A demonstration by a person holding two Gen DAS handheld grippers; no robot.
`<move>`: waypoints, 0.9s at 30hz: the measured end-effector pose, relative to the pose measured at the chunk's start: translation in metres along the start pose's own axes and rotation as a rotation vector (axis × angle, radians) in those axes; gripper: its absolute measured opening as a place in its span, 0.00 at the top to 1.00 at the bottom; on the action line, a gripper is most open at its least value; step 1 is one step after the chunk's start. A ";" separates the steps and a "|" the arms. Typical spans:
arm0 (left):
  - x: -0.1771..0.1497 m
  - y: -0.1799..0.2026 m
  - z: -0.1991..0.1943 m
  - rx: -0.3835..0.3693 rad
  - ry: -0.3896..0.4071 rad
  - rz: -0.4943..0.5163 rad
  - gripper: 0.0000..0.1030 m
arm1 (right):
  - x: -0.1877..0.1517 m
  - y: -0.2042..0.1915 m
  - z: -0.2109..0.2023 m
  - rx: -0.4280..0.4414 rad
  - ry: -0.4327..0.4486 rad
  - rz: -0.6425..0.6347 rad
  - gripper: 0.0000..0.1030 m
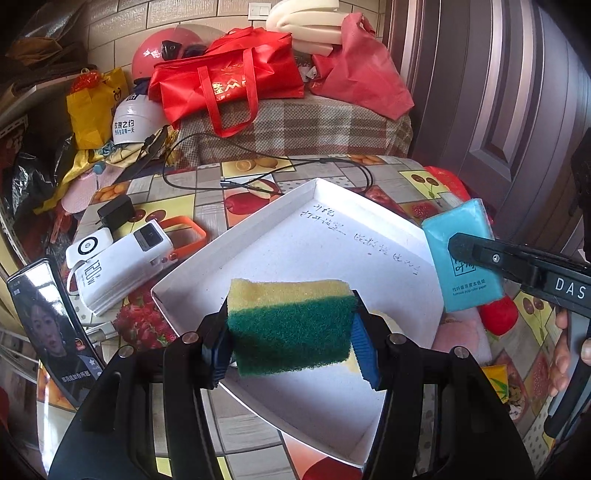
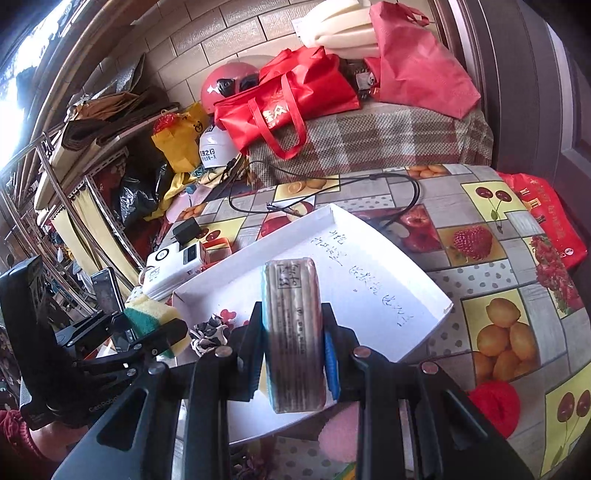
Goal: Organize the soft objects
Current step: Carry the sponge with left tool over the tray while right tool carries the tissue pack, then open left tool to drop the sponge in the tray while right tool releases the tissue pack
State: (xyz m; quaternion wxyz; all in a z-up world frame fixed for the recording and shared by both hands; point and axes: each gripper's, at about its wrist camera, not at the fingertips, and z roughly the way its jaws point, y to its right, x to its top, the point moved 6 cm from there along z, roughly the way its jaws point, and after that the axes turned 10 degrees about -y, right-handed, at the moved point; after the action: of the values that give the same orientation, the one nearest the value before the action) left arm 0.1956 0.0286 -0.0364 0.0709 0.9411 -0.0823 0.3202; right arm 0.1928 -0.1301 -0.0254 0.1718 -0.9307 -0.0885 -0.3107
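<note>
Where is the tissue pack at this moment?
The tissue pack is held in the right claw, above the near edge of the white tray.

Both cams sat right behind their own jaws, looking forward and down along them at the fruit-patterned tabletop (image 1: 258, 206). The left wrist view was up close over the near-left corner of the shallow white cardboard tray (image 1: 332, 236), facing the brick-tiled wall (image 1: 177, 22). The right wrist view looked at that tray (image 2: 369, 266) from the near side too, shifted a bit right. They shared the tray, the shiny red tote bag (image 1: 229, 81) behind it, and each other: the right gripper (image 1: 458, 245) poked into the left view's right edge, the left gripper (image 2: 159, 325) into the right view's lower left.
</note>
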 end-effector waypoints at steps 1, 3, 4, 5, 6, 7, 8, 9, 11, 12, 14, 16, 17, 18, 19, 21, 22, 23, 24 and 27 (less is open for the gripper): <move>-0.001 -0.002 0.004 0.001 -0.005 -0.003 0.46 | 0.000 0.001 0.006 0.000 -0.009 0.004 0.74; -0.001 -0.006 0.012 0.001 -0.016 -0.013 0.46 | 0.000 0.003 0.016 0.001 -0.021 0.012 0.74; -0.001 -0.008 0.016 0.001 -0.022 -0.019 0.46 | 0.000 0.003 0.020 0.002 -0.025 0.016 0.74; -0.001 -0.010 0.020 0.002 -0.026 -0.025 0.46 | 0.000 0.004 0.023 0.003 -0.028 0.021 0.74; -0.002 -0.012 0.024 0.005 -0.032 -0.029 0.46 | 0.000 0.006 0.027 0.002 -0.032 0.025 0.74; -0.002 -0.013 0.028 0.009 -0.039 -0.034 0.46 | 0.000 0.007 0.031 0.000 -0.038 0.028 0.74; -0.003 -0.016 0.033 0.017 -0.048 -0.039 0.46 | -0.001 0.009 0.034 -0.002 -0.045 0.031 0.74; -0.004 -0.018 0.037 0.026 -0.058 -0.046 0.46 | -0.002 0.010 0.038 -0.003 -0.053 0.034 0.74; -0.006 -0.022 0.044 0.044 -0.075 -0.056 0.46 | -0.002 0.012 0.045 -0.004 -0.065 0.039 0.74; -0.007 -0.024 0.047 0.051 -0.081 -0.059 0.46 | -0.002 0.012 0.048 -0.002 -0.069 0.039 0.74; -0.008 -0.026 0.052 0.057 -0.089 -0.063 0.46 | -0.003 0.012 0.053 0.003 -0.080 0.037 0.74; -0.009 -0.028 0.054 0.062 -0.091 -0.067 0.46 | -0.003 0.010 0.058 0.003 -0.090 0.033 0.72; -0.009 -0.029 0.054 0.065 -0.091 -0.071 0.46 | -0.004 0.009 0.059 0.004 -0.093 0.031 0.72; -0.008 -0.029 0.055 0.065 -0.091 -0.074 0.46 | -0.004 0.008 0.060 0.001 -0.092 0.028 0.72; -0.008 -0.030 0.055 0.065 -0.091 -0.078 0.46 | -0.004 0.007 0.060 -0.002 -0.088 0.024 0.71; -0.007 -0.030 0.054 0.060 -0.087 -0.089 0.42 | -0.003 0.004 0.056 -0.005 -0.065 0.013 0.57; -0.006 -0.030 0.052 0.052 -0.082 -0.094 0.38 | -0.002 0.002 0.053 -0.008 -0.047 0.008 0.26; -0.005 -0.030 0.050 0.050 -0.074 -0.096 0.31 | -0.001 0.001 0.048 -0.010 -0.022 0.003 0.11; -0.005 -0.029 0.048 0.055 -0.064 -0.095 0.13 | 0.001 0.000 0.043 -0.018 0.005 -0.002 0.00; -0.001 -0.028 0.038 0.078 -0.039 -0.096 0.00 | 0.002 -0.001 0.029 -0.038 0.040 -0.015 0.00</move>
State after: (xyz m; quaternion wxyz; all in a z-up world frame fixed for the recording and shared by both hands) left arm 0.2226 0.0486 -0.0694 0.0477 0.9521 -0.0257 0.3011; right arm 0.2100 -0.1184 -0.0451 0.1535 -0.9267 -0.0862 -0.3322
